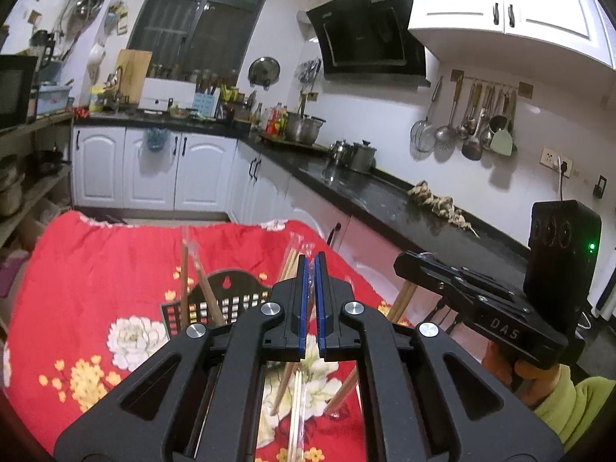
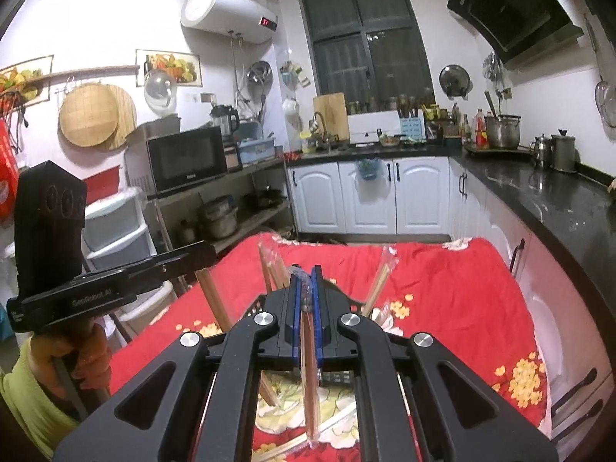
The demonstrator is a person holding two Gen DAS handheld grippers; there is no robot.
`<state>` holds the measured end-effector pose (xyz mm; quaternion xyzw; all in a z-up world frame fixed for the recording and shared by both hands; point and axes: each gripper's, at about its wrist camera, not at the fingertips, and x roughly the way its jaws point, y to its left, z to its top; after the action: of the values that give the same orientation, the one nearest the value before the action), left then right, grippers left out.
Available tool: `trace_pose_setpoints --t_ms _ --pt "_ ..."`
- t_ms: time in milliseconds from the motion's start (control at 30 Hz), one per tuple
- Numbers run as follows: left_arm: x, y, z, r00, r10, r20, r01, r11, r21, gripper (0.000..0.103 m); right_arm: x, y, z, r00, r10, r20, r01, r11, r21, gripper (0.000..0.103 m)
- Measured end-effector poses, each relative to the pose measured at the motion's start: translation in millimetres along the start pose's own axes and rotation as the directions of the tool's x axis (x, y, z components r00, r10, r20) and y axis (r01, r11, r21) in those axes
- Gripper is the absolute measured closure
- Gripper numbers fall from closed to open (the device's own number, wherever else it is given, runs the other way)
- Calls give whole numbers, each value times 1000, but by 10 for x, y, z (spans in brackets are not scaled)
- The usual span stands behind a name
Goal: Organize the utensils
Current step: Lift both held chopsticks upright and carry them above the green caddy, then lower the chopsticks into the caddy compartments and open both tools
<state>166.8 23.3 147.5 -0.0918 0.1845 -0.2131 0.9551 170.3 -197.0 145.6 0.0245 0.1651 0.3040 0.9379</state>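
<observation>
On the left, the left gripper (image 1: 311, 265) has its blue pads pressed all but together, and a thin clear wrapper of pale chopsticks (image 1: 297, 404) runs up between them from below the jaws; it looks clamped on that packet, though the fingers hide the actual contact. Just ahead of this gripper and a little to its left stands the black perforated utensil holder (image 1: 227, 300) on the red floral cloth (image 1: 96, 269), with darker wooden chopsticks (image 1: 204, 288) leaning upright in it, which suggests it is where loose pairs are meant to end up. More chopsticks lie flat on the cloth beneath the gripper, apparently not yet sorted. To its right the other handset appears, held by a hand (image 1: 512, 365) in a yellow-green sleeve. The right gripper (image 2: 306, 275) is clamped on a reddish-brown wrapped pair of chopsticks (image 2: 310, 377), the packet passing between the pads and hanging down toward the camera, its crinkled plastic end poking out beyond the tips. The holder sits just beyond and below these tips, mostly hidden by the fingers, with sticks rising from it on either side. Holding each packet by its upper part probably lets the long end drop into the holder. Both packets are clear of the cloth, so the likely step is carrying them over the holder.
</observation>
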Motion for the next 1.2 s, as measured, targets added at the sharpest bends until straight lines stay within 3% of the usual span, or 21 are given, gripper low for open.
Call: trace_pose_setpoints --t_ms 700,933,1200 --pt "-223 77 694 983 104 154 -111 993 42 102 -64 52 701 986 18 163 -17 1000 -10 98" --pt "-245 187 805 970 161 183 -172 984 46 102 59 5 874 979 14 203 -14 1000 -1 98" --pt "-146 362 805 966 182 184 -186 982 8 102 267 -98 912 978 -25 209 22 1000 15 98"
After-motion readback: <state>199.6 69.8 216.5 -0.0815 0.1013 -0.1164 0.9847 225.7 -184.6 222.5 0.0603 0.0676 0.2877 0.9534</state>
